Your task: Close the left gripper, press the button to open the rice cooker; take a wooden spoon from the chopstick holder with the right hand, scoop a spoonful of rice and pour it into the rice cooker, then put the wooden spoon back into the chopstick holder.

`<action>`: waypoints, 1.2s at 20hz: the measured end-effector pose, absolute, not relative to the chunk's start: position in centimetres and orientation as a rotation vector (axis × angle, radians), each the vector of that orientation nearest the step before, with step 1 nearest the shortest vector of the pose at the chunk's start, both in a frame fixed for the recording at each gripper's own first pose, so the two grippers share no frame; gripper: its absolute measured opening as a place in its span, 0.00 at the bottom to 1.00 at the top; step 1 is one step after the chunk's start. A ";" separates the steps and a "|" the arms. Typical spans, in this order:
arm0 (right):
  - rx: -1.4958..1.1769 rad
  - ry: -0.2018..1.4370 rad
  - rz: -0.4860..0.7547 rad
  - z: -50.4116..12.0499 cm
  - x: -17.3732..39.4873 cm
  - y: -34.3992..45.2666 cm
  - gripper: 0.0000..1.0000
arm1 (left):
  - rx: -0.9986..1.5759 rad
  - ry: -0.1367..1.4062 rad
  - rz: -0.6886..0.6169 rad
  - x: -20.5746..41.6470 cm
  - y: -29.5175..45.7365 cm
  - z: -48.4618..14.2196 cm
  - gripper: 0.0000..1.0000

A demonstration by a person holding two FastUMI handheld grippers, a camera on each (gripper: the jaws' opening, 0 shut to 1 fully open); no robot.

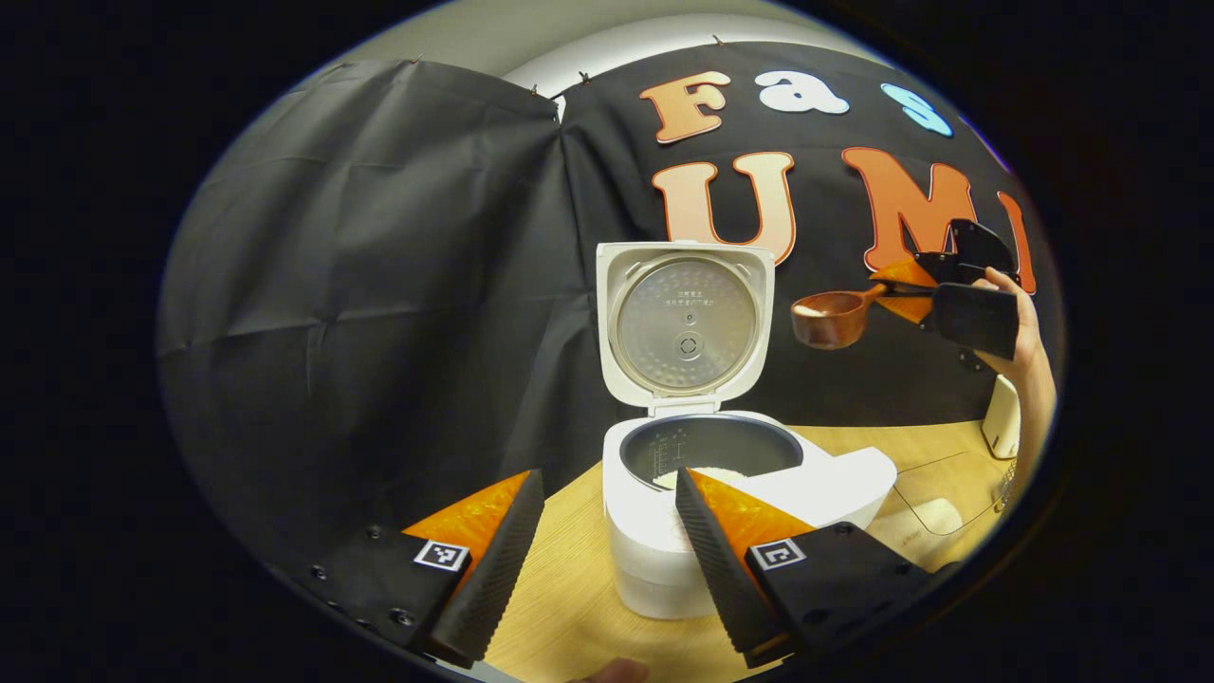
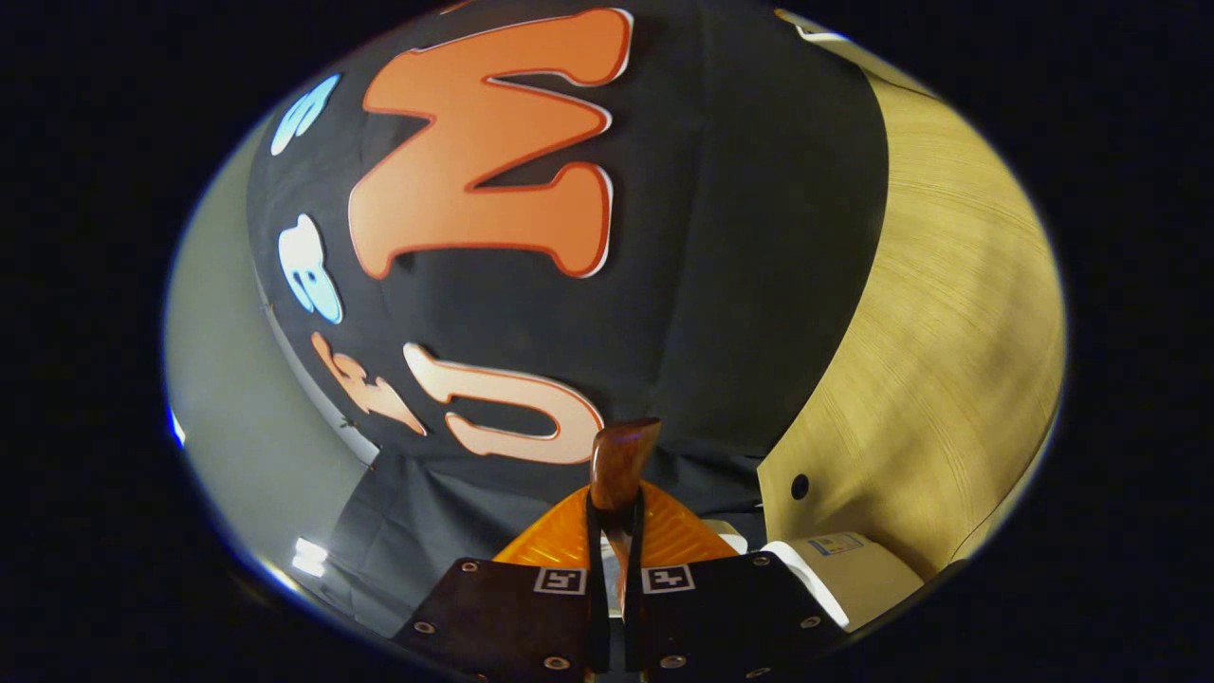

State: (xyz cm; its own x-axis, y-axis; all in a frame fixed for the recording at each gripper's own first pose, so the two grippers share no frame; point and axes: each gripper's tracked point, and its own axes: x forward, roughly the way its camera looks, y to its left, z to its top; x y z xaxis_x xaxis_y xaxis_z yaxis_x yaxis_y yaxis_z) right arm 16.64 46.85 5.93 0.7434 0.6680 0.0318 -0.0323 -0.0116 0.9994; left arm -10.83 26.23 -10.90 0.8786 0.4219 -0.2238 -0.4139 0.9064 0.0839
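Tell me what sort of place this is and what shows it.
Probably a staged recording booth with a kitchen setup, not a real kitchen: black cloth wall, a light wooden table, an open white rice cooker, and a wooden spoon held in the right claw.

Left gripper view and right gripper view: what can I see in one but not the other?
The left gripper view has the rice cooker, lid up, rice in its pot, and the spoon's bowl with rice in it. The right gripper view has a close look at the right tongs pinching the spoon's handle, and a pale wooden panel. Both have the wooden spoon, the right tongs and the black cloth wall.
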 end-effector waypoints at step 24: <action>0.555 0.027 0.932 10.8 10.0 59.3 0.06 | 0.039 0.274 0.497 -12.4 30.0 -12.3 0.92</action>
State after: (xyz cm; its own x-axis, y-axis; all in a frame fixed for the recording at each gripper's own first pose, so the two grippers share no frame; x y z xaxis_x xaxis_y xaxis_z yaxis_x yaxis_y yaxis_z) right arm 10.02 59.30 10.80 0.6067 0.7662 0.2118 -0.7524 0.4674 0.4641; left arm -12.39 29.96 -12.28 0.8430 0.4760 -0.2504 -0.4655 0.8789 0.1036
